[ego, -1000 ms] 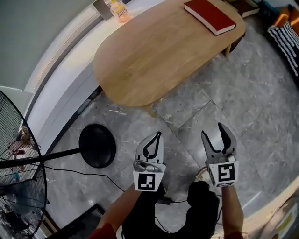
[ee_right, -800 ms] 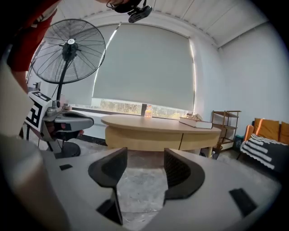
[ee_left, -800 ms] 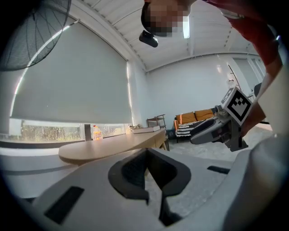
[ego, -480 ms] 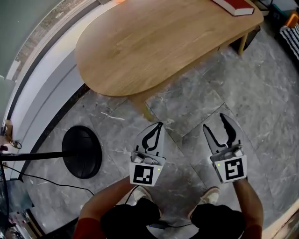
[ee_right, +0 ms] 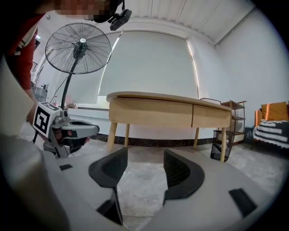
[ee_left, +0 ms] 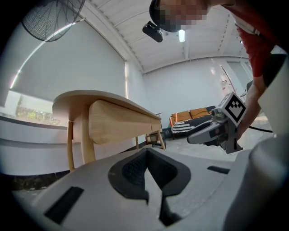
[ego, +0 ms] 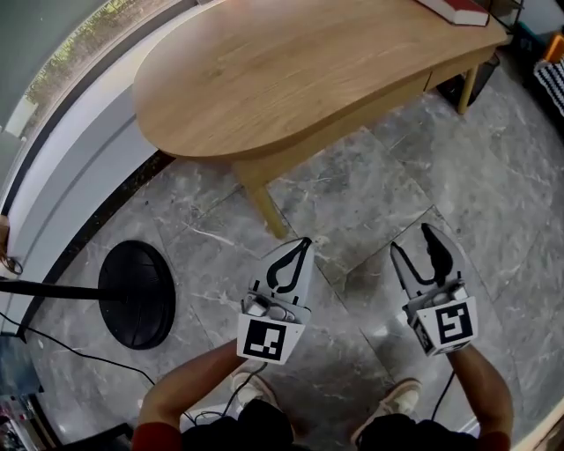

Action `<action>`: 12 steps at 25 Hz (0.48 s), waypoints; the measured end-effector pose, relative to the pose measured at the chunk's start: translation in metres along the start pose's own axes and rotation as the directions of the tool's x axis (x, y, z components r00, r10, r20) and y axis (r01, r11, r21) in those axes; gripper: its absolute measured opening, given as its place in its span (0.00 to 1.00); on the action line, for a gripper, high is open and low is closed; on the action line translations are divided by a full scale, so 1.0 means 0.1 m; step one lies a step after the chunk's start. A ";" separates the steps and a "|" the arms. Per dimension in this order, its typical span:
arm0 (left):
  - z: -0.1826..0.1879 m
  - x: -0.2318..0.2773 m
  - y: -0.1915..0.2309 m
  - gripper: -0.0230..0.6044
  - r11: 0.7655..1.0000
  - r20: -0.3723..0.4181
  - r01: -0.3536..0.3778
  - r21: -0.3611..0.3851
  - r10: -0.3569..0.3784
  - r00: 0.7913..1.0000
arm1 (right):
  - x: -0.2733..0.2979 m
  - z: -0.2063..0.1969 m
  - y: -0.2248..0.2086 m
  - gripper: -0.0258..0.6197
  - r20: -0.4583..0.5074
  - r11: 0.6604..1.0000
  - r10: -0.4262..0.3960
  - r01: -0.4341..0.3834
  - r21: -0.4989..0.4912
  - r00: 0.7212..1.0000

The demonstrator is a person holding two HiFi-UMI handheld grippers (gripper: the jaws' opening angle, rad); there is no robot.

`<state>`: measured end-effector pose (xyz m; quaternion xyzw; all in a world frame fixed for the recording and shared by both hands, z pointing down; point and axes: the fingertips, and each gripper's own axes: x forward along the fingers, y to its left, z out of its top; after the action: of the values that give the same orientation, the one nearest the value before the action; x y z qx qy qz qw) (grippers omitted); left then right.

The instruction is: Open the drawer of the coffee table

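In the head view both forearms reach forward and low, holding the left gripper [ego: 301, 247] and the right gripper [ego: 414, 250] side by side above the grey floor [ego: 370, 185], aimed at the coffee table [ego: 291, 70] farther off, well apart from it. The left gripper view shows its jaws pressed together on nothing. The right gripper view shows its jaws spread over bare floor, and the drawer [ee_right: 211, 116] sits shut in the table's right end.

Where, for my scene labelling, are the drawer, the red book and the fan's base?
drawer [ee_right: 211, 116]: right gripper view, middle of its front panel.
red book [ego: 460, 7]: head view, its red cover.
fan's base [ego: 137, 295]: head view, centre of the black disc.
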<state>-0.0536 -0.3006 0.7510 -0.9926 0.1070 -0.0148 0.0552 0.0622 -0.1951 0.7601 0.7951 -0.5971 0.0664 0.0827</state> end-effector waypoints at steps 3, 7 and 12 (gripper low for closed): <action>-0.17 0.00 0.04 0.05 0.999 -0.021 -0.017 0.034 0.017 1.000 | -0.02 -0.06 -0.01 0.42 -0.010 1.000 0.005 -0.005 0.004 1.000; -0.23 -0.01 0.00 0.05 0.997 -0.021 -0.009 0.073 0.010 1.000 | -0.05 -0.04 0.06 0.42 0.023 1.000 0.008 -0.007 -0.024 1.000; -0.15 -0.03 0.00 0.05 0.998 -0.003 -0.020 0.066 0.020 1.000 | -0.02 0.01 0.12 0.42 0.025 1.000 0.020 -0.019 -0.005 1.000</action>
<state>-0.0574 -0.3012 0.7655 -0.9891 0.1163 -0.0198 0.0881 0.0502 -0.1964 0.7594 0.7898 -0.6060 0.0560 0.0766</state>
